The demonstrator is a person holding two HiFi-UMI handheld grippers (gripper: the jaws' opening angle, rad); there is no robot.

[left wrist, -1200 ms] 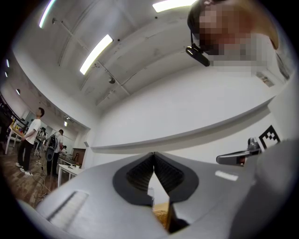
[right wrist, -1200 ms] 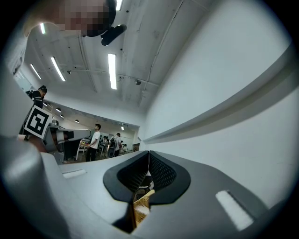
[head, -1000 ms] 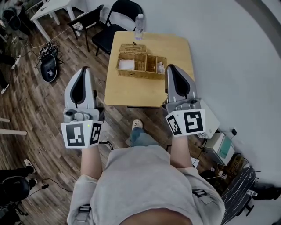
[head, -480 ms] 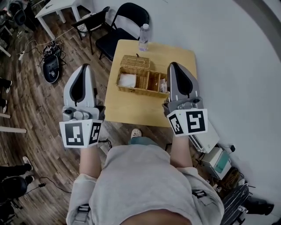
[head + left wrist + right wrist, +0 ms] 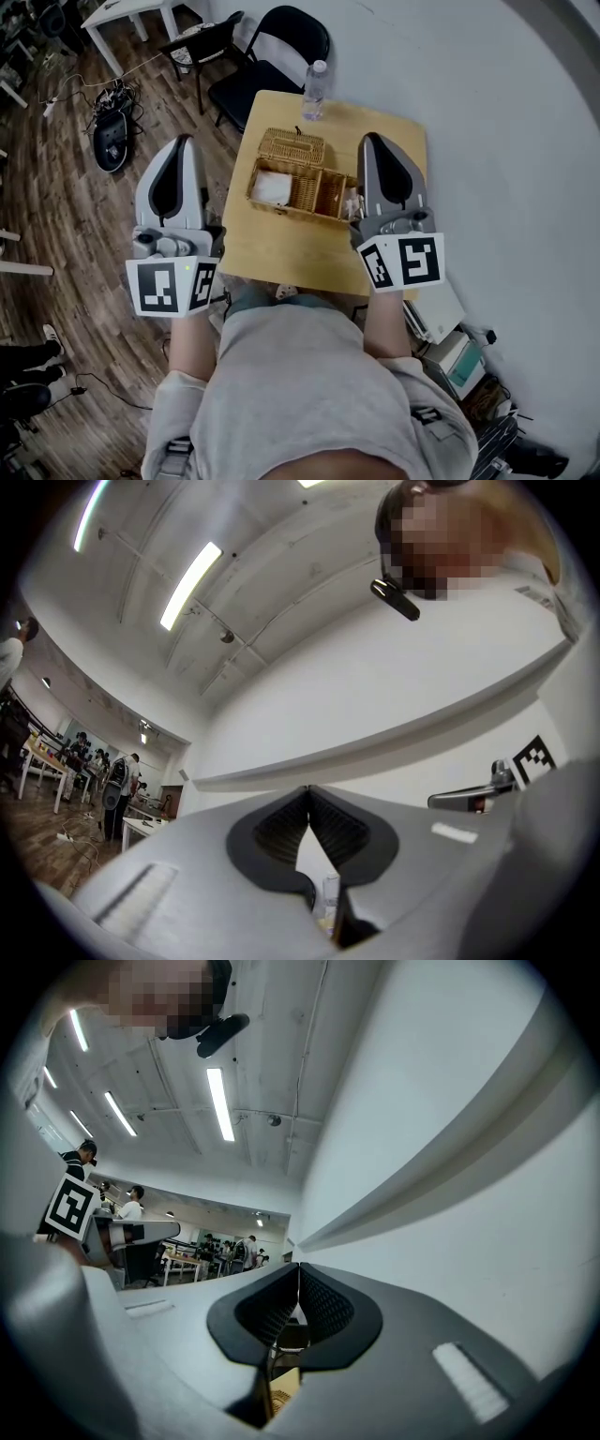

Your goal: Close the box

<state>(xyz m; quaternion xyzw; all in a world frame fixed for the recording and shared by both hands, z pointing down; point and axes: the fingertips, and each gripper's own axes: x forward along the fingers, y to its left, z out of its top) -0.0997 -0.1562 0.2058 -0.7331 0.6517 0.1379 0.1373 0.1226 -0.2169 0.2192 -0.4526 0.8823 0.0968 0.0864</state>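
Fingers: together on left gripper (image 5: 307,791) and right gripper (image 5: 298,1269), nothing held.
Box (image 5: 300,190): on surface (image 5: 281,253), ahead between both, long axis left-right.
Lid (image 5: 292,147): open, far side.
Nearer: right gripper, likely.

Looks like an open-plan lab or shared workspace, not a home: long ceiling strip lights (image 5: 192,583), white work tables (image 5: 122,13) with people (image 5: 114,778) standing around at the back, black chairs (image 5: 253,84), a wood-look floor (image 5: 56,197) and loose cables (image 5: 103,94) lying on it.
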